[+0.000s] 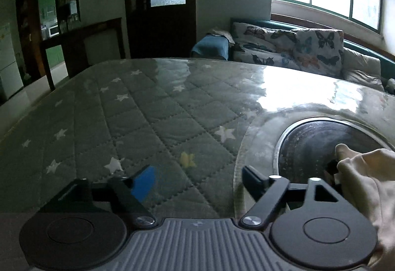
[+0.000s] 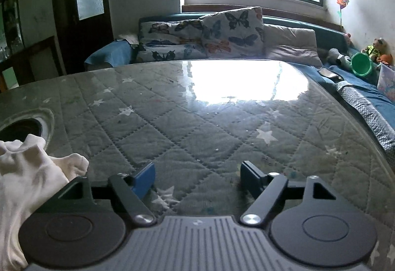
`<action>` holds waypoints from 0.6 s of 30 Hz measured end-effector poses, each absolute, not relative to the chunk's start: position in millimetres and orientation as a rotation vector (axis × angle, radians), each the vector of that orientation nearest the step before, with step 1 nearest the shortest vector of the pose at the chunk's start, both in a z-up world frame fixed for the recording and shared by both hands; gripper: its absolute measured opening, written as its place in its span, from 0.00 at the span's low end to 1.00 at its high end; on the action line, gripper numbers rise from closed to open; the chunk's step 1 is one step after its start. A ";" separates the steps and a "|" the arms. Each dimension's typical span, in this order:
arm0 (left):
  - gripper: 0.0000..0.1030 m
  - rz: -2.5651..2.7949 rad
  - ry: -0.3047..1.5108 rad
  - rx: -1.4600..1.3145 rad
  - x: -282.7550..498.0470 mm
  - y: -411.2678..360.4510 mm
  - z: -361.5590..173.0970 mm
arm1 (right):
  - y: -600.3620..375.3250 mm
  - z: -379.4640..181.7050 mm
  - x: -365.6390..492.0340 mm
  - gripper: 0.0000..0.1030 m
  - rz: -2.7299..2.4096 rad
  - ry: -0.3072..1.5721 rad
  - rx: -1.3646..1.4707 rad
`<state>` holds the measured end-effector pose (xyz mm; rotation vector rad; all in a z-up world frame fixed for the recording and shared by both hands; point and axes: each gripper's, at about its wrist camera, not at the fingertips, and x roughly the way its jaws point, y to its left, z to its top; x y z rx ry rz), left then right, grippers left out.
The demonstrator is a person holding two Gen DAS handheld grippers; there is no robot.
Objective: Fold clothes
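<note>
1. Both tongs stand apart and empty: left tongs [image 1: 197, 179], right tongs [image 2: 197, 178].
2. The cream garment [image 2: 27, 172] lies bunched between them on the counter [image 2: 197, 122].
3. Judged: between grasps; next, pinch its edges.

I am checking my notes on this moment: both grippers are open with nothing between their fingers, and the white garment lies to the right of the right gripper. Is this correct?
Not quite. In the right wrist view the white garment lies to the left of the right gripper, not to its right. The rest holds: it and the left gripper are both open with nothing between their fingers.
</note>
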<state>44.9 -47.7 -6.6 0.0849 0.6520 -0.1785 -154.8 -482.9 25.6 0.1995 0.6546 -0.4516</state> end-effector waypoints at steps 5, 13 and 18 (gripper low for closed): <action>0.95 -0.162 0.672 0.086 46.1 -48.0 -7.9 | -480.4 25.1 -150.4 0.85 -0.458 0.671 0.184; 1.00 -0.153 0.683 0.085 49.1 -48.8 -10.4 | -481.6 22.8 -149.2 0.92 -0.477 0.678 0.191; 1.00 -0.150 0.683 0.091 49.0 -49.9 -11.4 | -482.7 21.2 -147.3 0.98 -0.474 0.687 0.193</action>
